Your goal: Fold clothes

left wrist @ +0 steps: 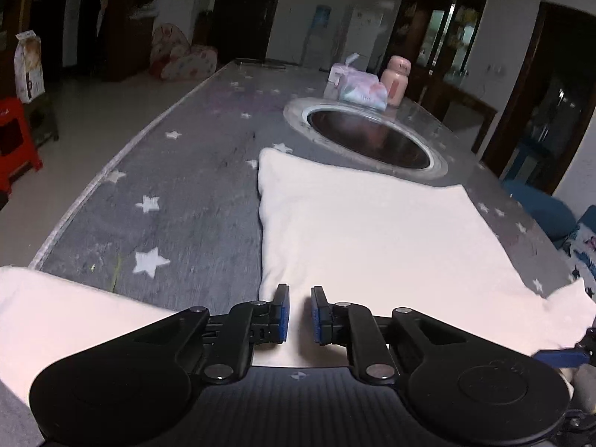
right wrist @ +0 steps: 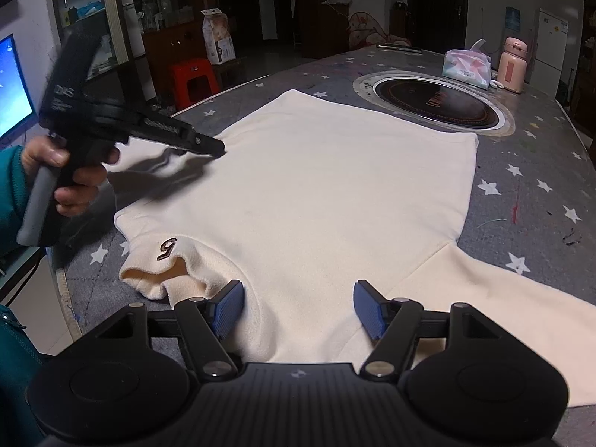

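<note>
A cream sweatshirt (right wrist: 316, 193) lies flat on the grey star-print table cover (right wrist: 521, 193). One sleeve (right wrist: 503, 316) trails off to the right, and a ribbed cuff (right wrist: 164, 260) with a dark embroidered figure lies folded in at the near left. My left gripper (right wrist: 220, 151), held in a hand (right wrist: 74, 182), has its tip down on the garment's left side. Its jaws (left wrist: 300, 313) are almost together, with cream cloth (left wrist: 372, 231) in the narrow gap. My right gripper (right wrist: 298, 309) stands open over the near edge of the sweatshirt, its pads (right wrist: 231, 309) clear of the cloth.
A round inset cooktop (right wrist: 436, 102) sits in the table beyond the sweatshirt. Past it are a tissue pack (right wrist: 467, 67) and a pink bottle (right wrist: 512, 69). A red stool (right wrist: 192, 82) stands on the floor at the left and a lit screen (right wrist: 11, 85) is at the far left.
</note>
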